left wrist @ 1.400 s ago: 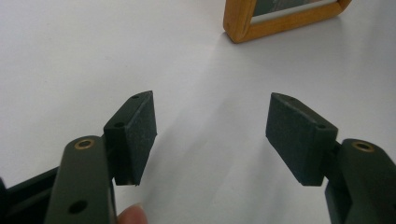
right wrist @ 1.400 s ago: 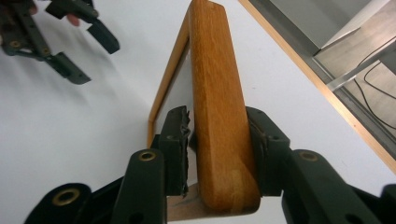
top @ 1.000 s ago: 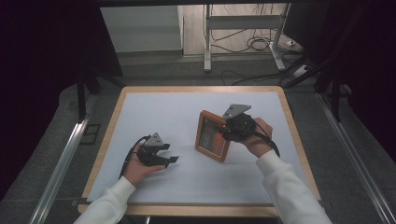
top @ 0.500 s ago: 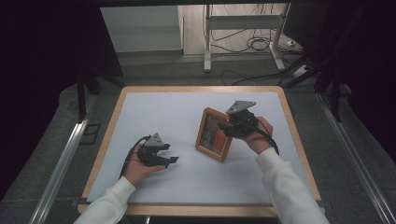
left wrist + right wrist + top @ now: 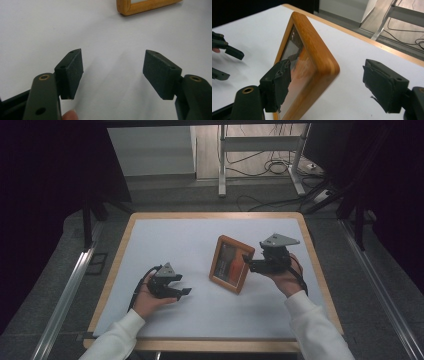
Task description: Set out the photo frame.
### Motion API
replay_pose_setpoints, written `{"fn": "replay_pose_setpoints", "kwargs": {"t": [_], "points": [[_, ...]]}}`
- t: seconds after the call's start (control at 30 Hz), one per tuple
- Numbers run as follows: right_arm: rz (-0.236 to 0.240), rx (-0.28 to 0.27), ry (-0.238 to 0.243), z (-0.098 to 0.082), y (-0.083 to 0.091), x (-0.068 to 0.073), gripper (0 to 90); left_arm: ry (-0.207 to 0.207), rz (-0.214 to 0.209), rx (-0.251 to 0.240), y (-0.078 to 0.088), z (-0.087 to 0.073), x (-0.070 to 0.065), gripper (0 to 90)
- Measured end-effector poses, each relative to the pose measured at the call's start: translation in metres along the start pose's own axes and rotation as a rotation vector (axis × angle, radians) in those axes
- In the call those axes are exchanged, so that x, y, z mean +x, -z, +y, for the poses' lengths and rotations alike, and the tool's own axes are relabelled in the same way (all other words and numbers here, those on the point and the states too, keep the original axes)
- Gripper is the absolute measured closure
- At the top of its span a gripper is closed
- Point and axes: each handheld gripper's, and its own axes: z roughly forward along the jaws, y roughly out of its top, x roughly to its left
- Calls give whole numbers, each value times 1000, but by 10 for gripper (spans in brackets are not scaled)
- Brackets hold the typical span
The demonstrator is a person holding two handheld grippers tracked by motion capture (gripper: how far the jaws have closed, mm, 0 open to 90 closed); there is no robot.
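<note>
The left gripper [image 5: 184,291] rests low over the white table surface [image 5: 165,245] at the near left, jaws spread wide with nothing between them; it is well apart from the frame. Right of centre stands the wooden picture frame [image 5: 231,264], propped upright on the surface and leaning slightly, its glazed face toward the person. The right gripper [image 5: 246,262] is at the frame's upper right edge. Its jaws have just been opening and now stand wide, with the frame's rounded corner [image 5: 322,57] between them but neither pad pressing on it. The step in hand reads as release after standing the frame. The next move calls for drawing the right gripper straight back, off the corner, without grazing the wood, since a nudge could topple the frame. Open surface lies on all sides; the table's wooden border [image 5: 312,255] runs near the right hand.
</note>
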Motion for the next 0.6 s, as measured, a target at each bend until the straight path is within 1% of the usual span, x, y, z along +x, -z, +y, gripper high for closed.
{"fn": "replay_pose_setpoints", "kwargs": {"t": [0.07,0.17,0.27,0.3,0.37,0.43,0.5,0.57,0.6], "points": [[0,-12,-18,-7,6,2,227,3,-3,1,0,0,0,322],[-4,3,-40,-19,14,6,288,6,-2,-3,0,0,0,322],[25,24,-62,-34,20,12,356,5,-1,-4,0,0,0,321],[26,30,-62,-39,21,15,394,3,0,-2,1,0,0,320],[8,22,-52,-48,24,20,598,4,2,-5,1,1,-1,318],[34,22,-44,-56,25,24,732,5,4,-8,1,1,-1,318],[54,29,-24,-61,23,30,804,7,5,-8,1,1,-1,317],[93,42,-12,-65,19,36,847,7,6,-7,1,1,-1,317],[103,48,-2,-66,17,39,864,7,7,-7,1,0,-1,317]]}}
